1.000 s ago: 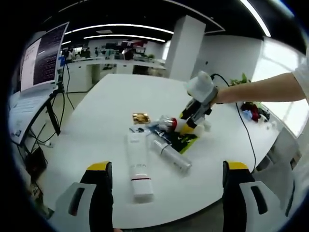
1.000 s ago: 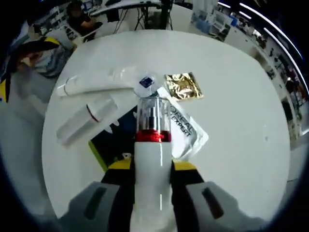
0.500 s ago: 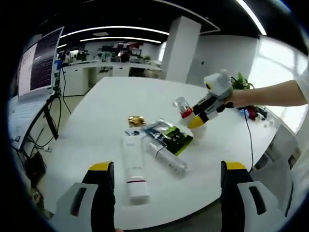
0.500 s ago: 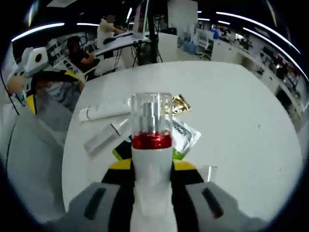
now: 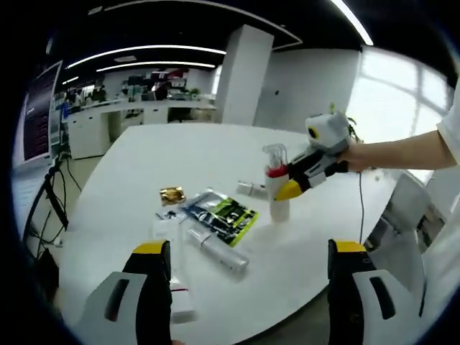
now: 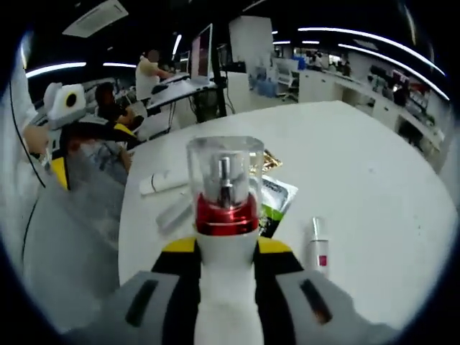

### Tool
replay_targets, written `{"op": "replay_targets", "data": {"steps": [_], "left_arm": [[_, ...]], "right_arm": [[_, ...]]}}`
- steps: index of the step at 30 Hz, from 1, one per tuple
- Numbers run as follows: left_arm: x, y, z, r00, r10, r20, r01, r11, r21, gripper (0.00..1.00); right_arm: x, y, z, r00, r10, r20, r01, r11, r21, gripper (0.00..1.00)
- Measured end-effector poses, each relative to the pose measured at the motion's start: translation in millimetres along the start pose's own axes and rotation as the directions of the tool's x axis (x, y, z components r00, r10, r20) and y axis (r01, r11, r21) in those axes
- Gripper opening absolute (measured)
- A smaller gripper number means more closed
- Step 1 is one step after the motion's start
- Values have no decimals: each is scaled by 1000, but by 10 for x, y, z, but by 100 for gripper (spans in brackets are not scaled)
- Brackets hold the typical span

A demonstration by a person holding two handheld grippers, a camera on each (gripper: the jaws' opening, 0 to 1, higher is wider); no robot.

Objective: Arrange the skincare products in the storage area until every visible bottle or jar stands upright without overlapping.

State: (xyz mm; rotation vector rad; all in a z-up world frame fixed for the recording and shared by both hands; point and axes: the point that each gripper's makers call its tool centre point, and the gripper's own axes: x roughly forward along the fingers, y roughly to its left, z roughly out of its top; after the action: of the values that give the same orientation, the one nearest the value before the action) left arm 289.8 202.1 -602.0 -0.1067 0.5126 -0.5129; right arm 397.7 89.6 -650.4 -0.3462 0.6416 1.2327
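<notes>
A white pump bottle (image 5: 277, 194) with a red collar and clear cap stands upright, my right gripper (image 5: 296, 183) shut on its body; whether its base touches the white table (image 5: 215, 151) I cannot tell. In the right gripper view the bottle (image 6: 223, 188) rises between the jaws of my right gripper (image 6: 224, 251). A small white bottle (image 6: 317, 246) with a pink label lies on its side beside it, also seen as the small bottle (image 5: 251, 188). A clear tube (image 5: 216, 249) and a white tube (image 5: 168, 237) lie flat. My left gripper (image 5: 251, 287) hangs open over the near edge.
A green-black sachet (image 5: 228, 213), a gold sachet (image 5: 172, 195) and a small blue sachet (image 5: 167, 213) lie among the tubes. A person's arm (image 5: 402, 149) holds the right gripper. Desks, monitors and people (image 6: 151, 68) stand beyond the table.
The right gripper lifted the pump bottle off the pile, turned it upright and carried it to the right of the sachets. The left gripper stayed open; its view shifted.
</notes>
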Motion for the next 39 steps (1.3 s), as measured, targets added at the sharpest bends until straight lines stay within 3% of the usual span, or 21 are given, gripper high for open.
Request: {"op": "replay_targets", "data": {"steps": [7,14,17,20,25,29,30,32,36,39], "left_arm": [[172,-312,110,993,-115,-10,115,990,76,87],[269,-675,213,965,-260,-42,264,956,132,86],[305,-850,259,944,-323,-61,329,930,162,86],[342,-1079,317,907,-414,-73,420,882,214,87],[401,-1317,383,863,-496,-98,503,823,266,82],[456,-1417,465,840,-536,-82,535,795,287,70],[467,-1458,483,827,-556,-82,554,782,285,66],[493,-1485,506,819,-568,-79,565,775,282,62],[494,-1615,569,783,-618,-69,608,736,299,46],[463,-1736,624,748,-661,-61,645,704,297,37]], "right_arm": [[-325,218,156,990,4,138,-15,997,78,27],[-745,476,284,962,-3,274,-42,987,158,27],[-889,584,316,953,-7,303,-43,986,159,27],[-1013,653,365,944,-34,328,-21,987,162,27],[-1181,756,454,929,-37,368,-22,988,154,27],[-1285,857,531,920,-13,393,-42,990,132,27],[-1315,898,556,918,-1,398,-51,991,120,27],[-1362,965,603,912,19,410,-66,992,103,27],[-1443,1074,677,898,58,436,-102,992,79,27],[-1486,1131,712,890,81,449,-123,990,65,27]]}}
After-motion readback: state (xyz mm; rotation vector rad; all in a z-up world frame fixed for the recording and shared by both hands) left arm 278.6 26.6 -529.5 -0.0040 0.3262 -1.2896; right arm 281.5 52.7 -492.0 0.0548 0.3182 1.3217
